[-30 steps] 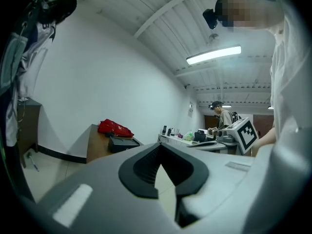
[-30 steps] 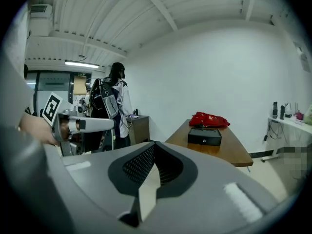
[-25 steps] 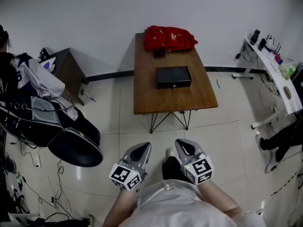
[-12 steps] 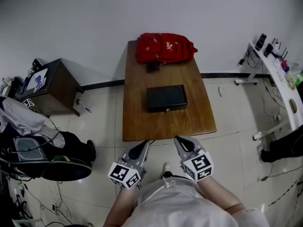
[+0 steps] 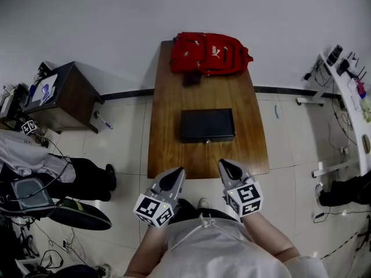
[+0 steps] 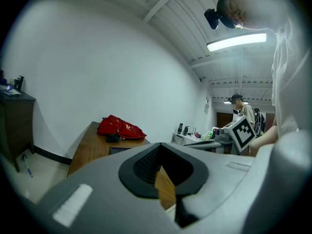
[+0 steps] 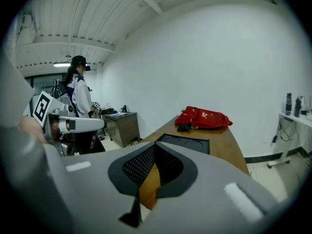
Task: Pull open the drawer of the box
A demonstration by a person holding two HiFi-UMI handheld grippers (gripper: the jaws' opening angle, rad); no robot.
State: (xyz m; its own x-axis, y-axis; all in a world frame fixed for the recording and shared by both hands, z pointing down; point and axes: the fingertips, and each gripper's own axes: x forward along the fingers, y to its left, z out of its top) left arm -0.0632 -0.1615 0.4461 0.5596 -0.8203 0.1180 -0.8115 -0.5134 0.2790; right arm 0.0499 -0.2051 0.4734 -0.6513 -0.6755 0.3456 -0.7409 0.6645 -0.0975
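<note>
Table (image 5: 174,132) is showing smooth brown wood; box (image 5: 207,124) is looking matt black; backpack (image 5: 210,52) is looking like red cloth, soft & creased; floor tiles (image 5: 124,149) are shining pale & glossy.

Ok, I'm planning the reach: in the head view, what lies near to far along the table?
table → box → backpack → wall

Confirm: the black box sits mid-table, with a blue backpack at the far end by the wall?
Not blue: the head view shows a red backpack. The black box does sit in the middle of the table, backpack at the far end by the wall.
</note>
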